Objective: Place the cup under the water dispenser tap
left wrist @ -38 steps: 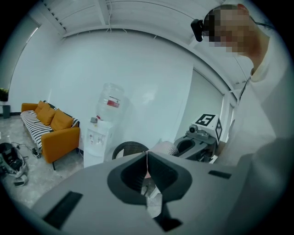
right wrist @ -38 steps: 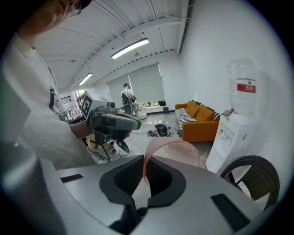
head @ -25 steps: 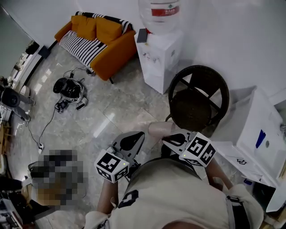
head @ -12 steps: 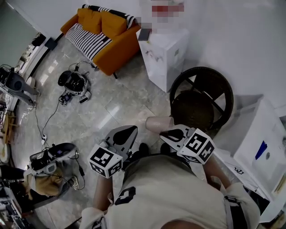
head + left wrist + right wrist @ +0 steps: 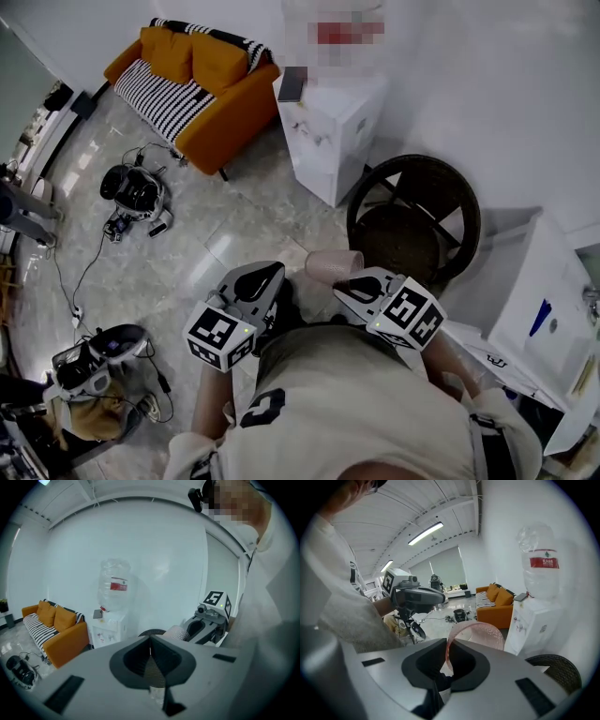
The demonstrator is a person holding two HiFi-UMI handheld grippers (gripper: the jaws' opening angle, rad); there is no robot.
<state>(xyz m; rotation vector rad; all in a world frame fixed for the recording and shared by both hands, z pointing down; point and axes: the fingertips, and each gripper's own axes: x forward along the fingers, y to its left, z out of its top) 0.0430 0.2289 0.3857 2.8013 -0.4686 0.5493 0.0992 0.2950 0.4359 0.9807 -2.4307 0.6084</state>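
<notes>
A pale pink, translucent cup (image 5: 330,265) lies on its side in front of the person, its rim pinched in my right gripper (image 5: 352,284). In the right gripper view the cup's (image 5: 480,632) wall runs down between the closed jaws of that gripper (image 5: 446,660). My left gripper (image 5: 255,284) is level beside it, shut with nothing in it; its jaws (image 5: 150,653) meet in a thin line. Ahead by the wall stands the white water dispenser (image 5: 333,122) with a clear bottle (image 5: 541,564) on top. The dispenser (image 5: 110,630) is well beyond both grippers.
A round dark wicker chair (image 5: 412,220) stands just right of the dispenser, close to the right gripper. An orange sofa (image 5: 202,84) is at the far left, a white cabinet (image 5: 544,291) at the right. Black devices with cables (image 5: 136,192) lie on the tiled floor.
Both grippers have shifted a little across the floor with the person, towards the dispenser. The cup stays pinched in the right gripper; the left stays shut.
</notes>
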